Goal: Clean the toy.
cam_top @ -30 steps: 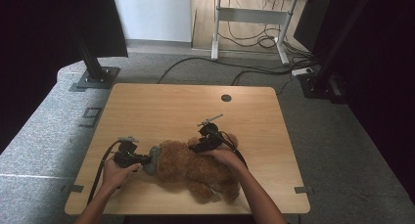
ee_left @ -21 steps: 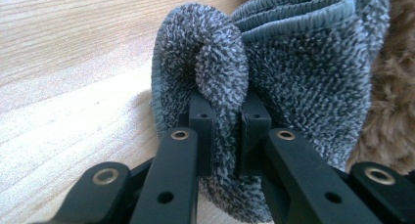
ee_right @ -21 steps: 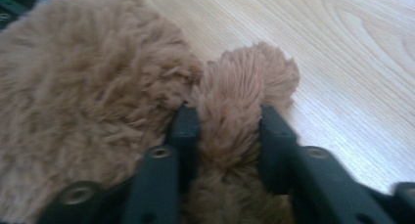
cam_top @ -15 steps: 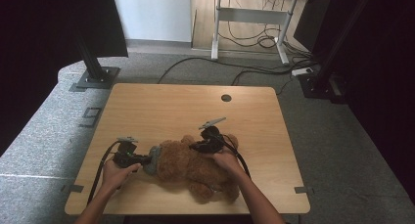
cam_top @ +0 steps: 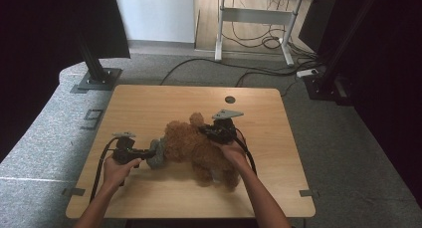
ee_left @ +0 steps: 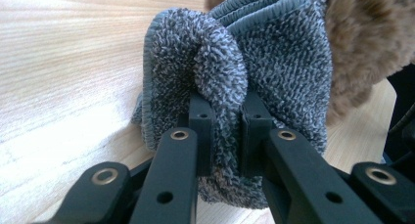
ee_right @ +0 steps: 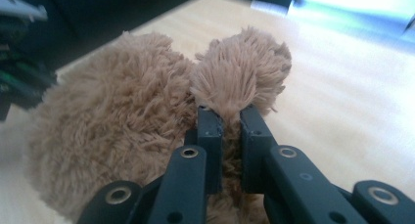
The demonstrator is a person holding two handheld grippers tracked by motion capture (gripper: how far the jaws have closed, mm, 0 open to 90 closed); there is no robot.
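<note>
Bear (cam_top: 199,151) lies lengthwise across the counter (cam_top: 149,103), head left; left tongs (ee_left: 225,121) clench its grey hat (ee_left: 274,62); right tongs (ee_right: 227,123) have just clamped its ear (ee_right: 242,70).

The teddy bear (cam_top: 199,148) is looking like shaggy tan plush, all long fuzzy pile. The grey cloth (ee_left: 254,72) is showing a nubby looped terry with a smooth stitched hem. The table (cam_top: 149,103) is looking like pale wood-grain laminate, smooth and matt. Gripper jaws are looking like matt black plastic with brassy metal rivets.
</note>
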